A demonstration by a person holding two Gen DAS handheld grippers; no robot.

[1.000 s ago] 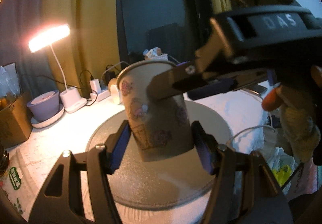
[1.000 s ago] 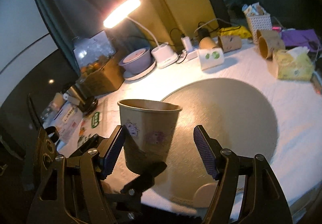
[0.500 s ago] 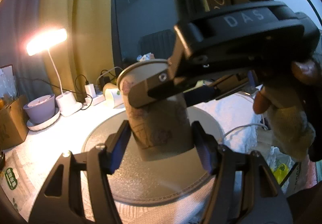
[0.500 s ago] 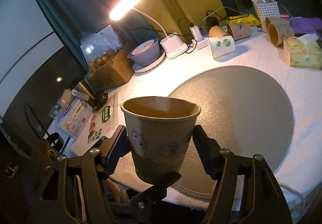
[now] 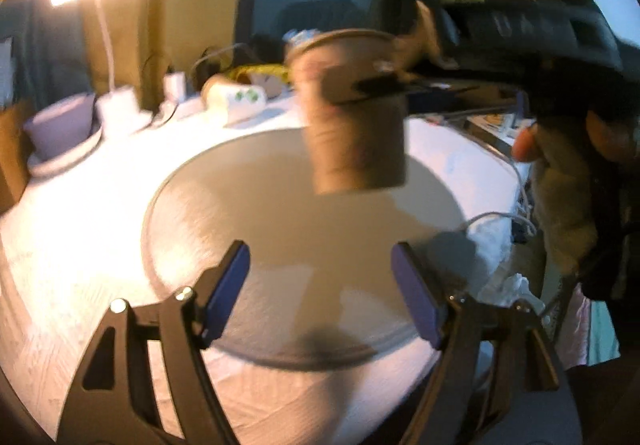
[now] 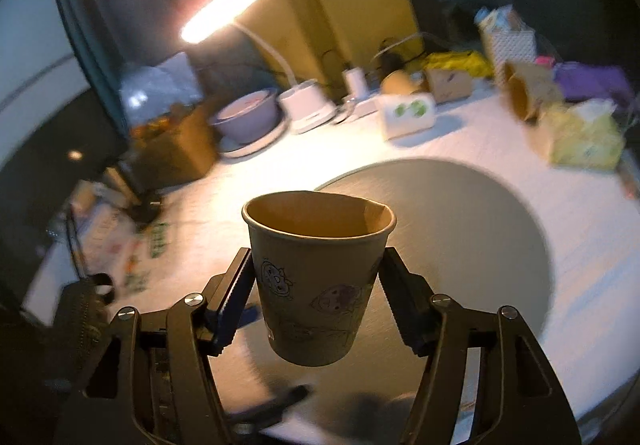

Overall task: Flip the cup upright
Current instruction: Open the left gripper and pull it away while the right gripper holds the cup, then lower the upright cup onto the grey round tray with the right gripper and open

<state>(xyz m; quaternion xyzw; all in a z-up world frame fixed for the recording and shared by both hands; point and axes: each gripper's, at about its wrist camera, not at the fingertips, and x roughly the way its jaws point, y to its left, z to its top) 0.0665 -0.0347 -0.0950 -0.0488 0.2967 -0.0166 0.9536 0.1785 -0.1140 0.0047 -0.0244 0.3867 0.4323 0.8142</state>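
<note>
Motion blur smears the left wrist view: the cup [image 5: 356,125] shows no print, and the right gripper [image 5: 400,85] at two o'clock hides part of its wall.

No readable text in either view. Pale, smeared marks on the dark housing of the right gripper [image 5: 404,85], seen from the left wrist; letters not legible through motion blur. Cartoon drawings on the paper cup [image 6: 318,277], a small red mark low on its wall; too small to read. Green print on the sheet [image 6: 158,241] lying at the table's left edge; blurred, not legible. Green leaf-like shapes on the white box [image 6: 408,113] at the back of the table; no words made out.
</note>
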